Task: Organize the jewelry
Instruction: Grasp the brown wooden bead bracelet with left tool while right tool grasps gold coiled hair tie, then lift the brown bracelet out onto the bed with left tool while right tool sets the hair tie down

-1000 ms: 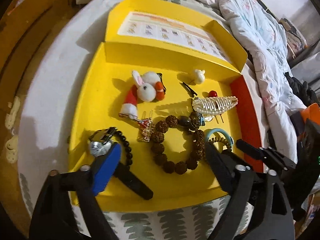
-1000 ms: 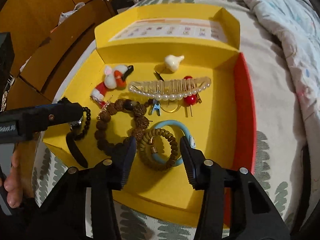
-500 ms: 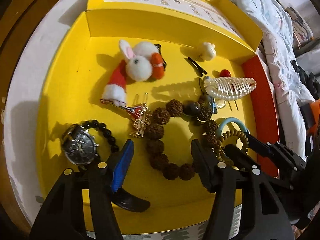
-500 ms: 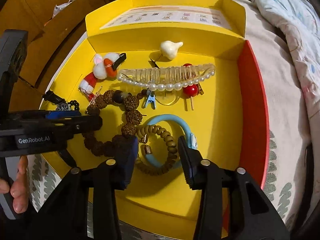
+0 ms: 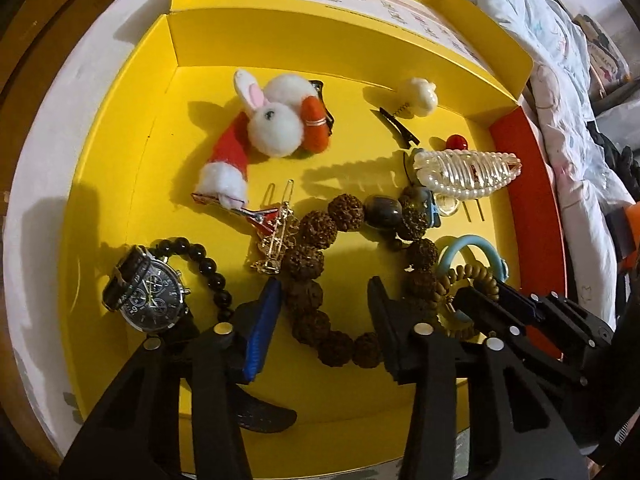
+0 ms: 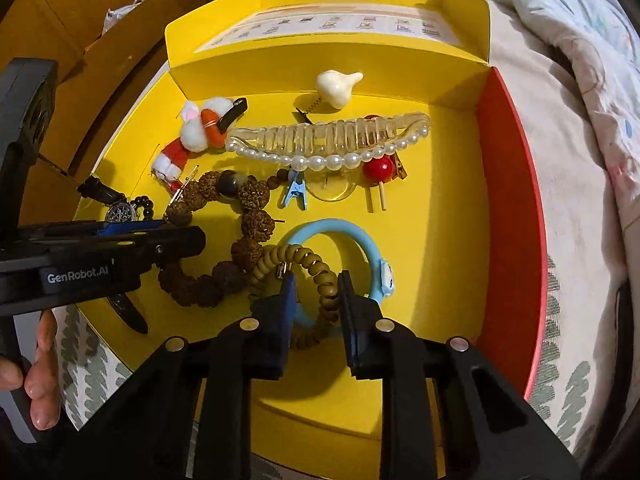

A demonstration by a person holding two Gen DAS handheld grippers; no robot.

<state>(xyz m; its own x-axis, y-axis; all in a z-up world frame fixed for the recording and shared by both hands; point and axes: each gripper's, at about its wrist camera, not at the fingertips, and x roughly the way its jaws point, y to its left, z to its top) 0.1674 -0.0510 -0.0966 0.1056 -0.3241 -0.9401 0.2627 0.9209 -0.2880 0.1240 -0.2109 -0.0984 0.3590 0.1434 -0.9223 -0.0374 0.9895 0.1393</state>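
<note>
A yellow box (image 5: 132, 168) holds the jewelry. My left gripper (image 5: 324, 300) is open, its jaws on either side of the near arc of a brown rough-bead bracelet (image 5: 320, 228). My right gripper (image 6: 314, 286) has narrowed around a tan coiled band (image 6: 326, 292) that lies over a light blue ring (image 6: 360, 240); whether the pads touch it I cannot tell. A black watch (image 5: 154, 296) with a black bead bracelet (image 5: 208, 266) lies at the left. A pearl hair claw (image 6: 332, 144), a rabbit clip (image 5: 276, 124) and a cream clip (image 6: 336, 86) lie further in.
The box has a red right wall (image 6: 512, 200) and an open lid (image 6: 340, 24) with printed pictures at the back. It sits on a patterned bed cover (image 6: 568, 280), with a quilt (image 5: 560, 60) to the right. Small clips and a red bead pin (image 6: 376, 170) lie mid-box.
Both grippers moved forward and down into the box. The right jaws narrowed around the tan coiled band. The left jaws came over the brown bead bracelet, past the watch.
</note>
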